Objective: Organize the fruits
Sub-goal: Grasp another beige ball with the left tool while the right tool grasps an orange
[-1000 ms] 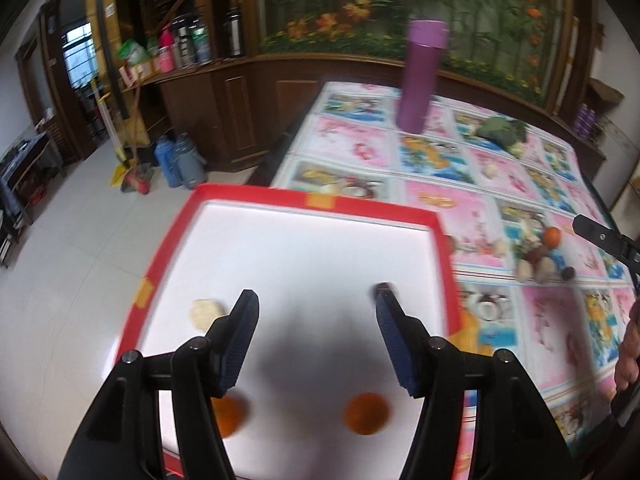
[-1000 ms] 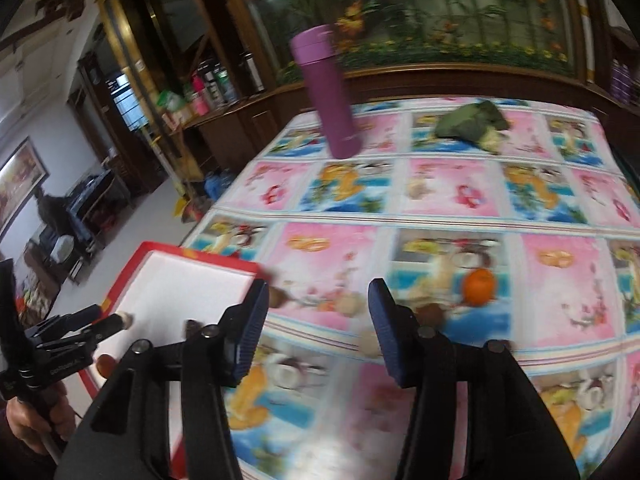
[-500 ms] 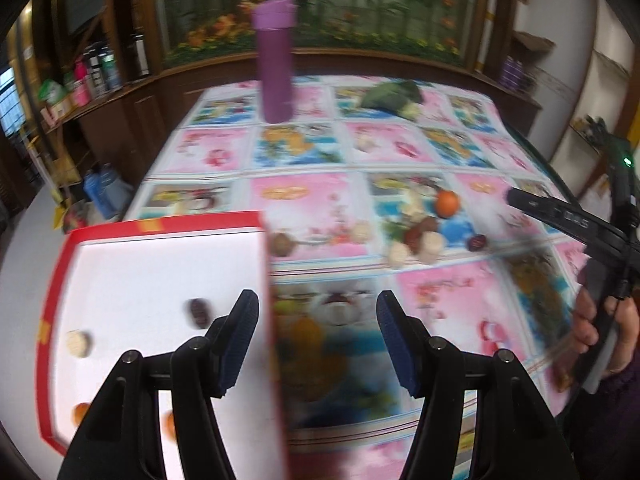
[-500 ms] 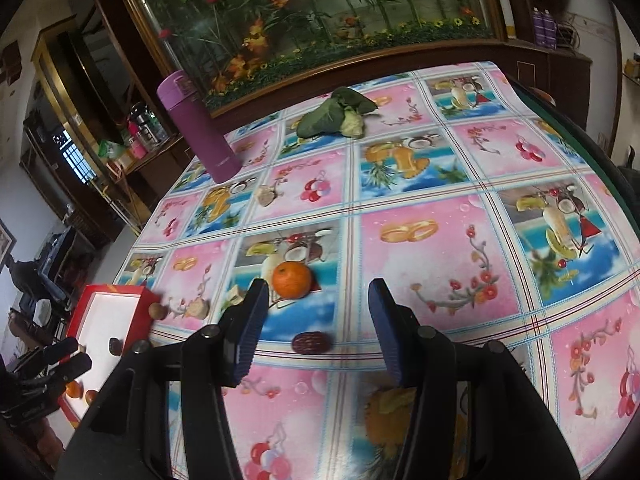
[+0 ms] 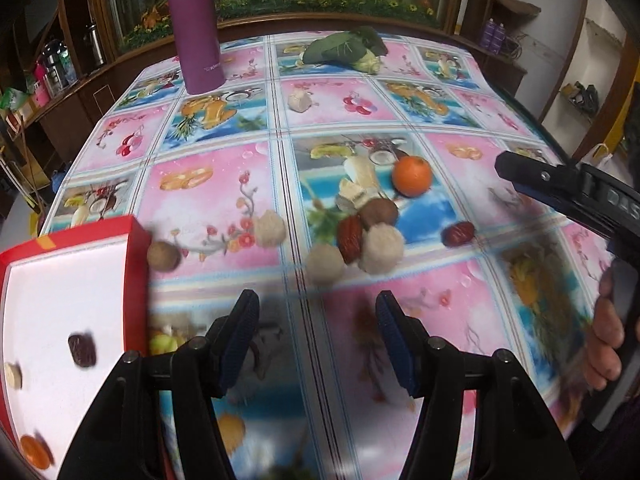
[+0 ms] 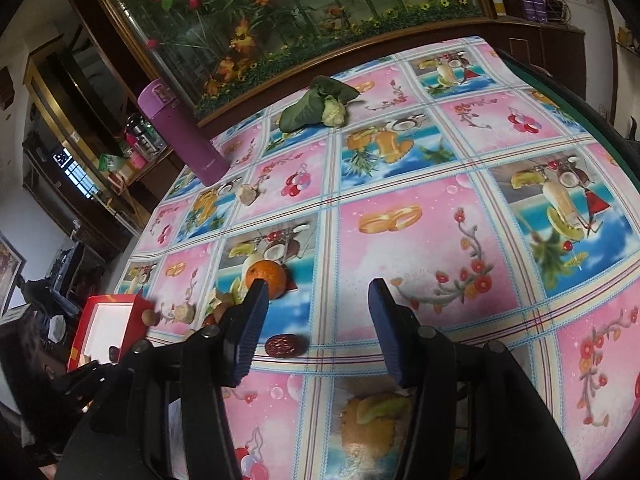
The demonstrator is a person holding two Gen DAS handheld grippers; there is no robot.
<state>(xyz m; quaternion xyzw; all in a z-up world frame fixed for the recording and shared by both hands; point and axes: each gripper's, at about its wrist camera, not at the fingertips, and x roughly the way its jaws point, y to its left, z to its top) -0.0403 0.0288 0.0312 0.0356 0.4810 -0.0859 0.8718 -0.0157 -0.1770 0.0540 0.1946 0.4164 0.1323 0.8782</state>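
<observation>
Your tabletop (image 5: 248, 184) is covered with a glossy cloth printed in pink and blue squares of fruit and flowers, and behind it runs a dark wooden cabinet with a long glass tank (image 6: 320, 8) of plants and orange blossoms. A purple flask (image 5: 195, 28) stands upright at the far left of the cloth, and a green leafy vegetable (image 5: 344, 50) lies near the far edge. At the near left corner sits a red-rimmed tray (image 5: 138, 280) with a white floor; inside it you can see a dark date, a pale piece and an orange piece, each well apart from the others. The loose fruits cluster mid-table: a bright orange (image 5: 412, 176) with a dimpled skin, and just in front of it a brown round fruit (image 5: 379, 212), a red date (image 5: 350, 238) and two pale fuzzy balls (image 5: 382, 248) huddled and touching. Another pale ball and a brown one lie closer to the tray, the brown one just beside its red wall. One more wrinkled red date (image 6: 283, 345) lies alone to the right of the cluster. Your left tool (image 5: 316, 328) hangs above bare cloth just short of the cluster, its jaws apart with nothing between them. Your right tool (image 6: 316, 320) also stands apart and empty, the lone date just beside its left finger and the orange showing past that finger's tip.
</observation>
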